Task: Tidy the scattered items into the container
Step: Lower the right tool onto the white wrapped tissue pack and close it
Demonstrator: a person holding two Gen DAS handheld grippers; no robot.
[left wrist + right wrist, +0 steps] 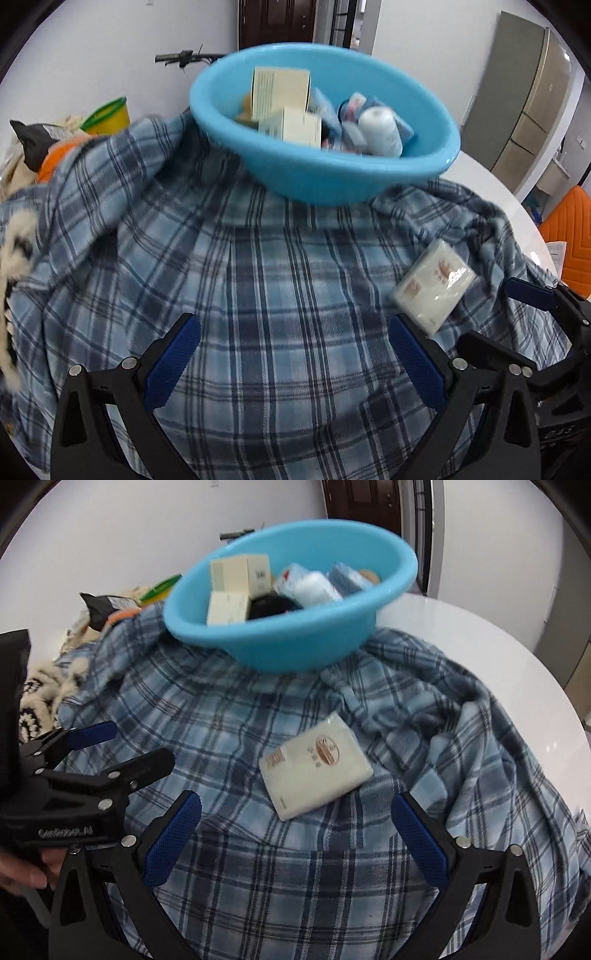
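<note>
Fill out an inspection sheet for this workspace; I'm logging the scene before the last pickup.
Surface: round white table, mostly covered by a rumpled blue plaid cloth.
Job's things: blue basin sits on the cloth, holding cream boxes, a white roll and small packets; one white tissue pack lies loose on the cloth.
Clutter: yellow cup, dark bag, orange item and a black-and-cream knit at the table's left.
Grippers: left claw open, empty, above the cloth; right claw open, empty, just short of the tissue pack.
Cables: nothing seen.
Surroundings: white wall, dark door, tall cabinet, orange chair.
</note>
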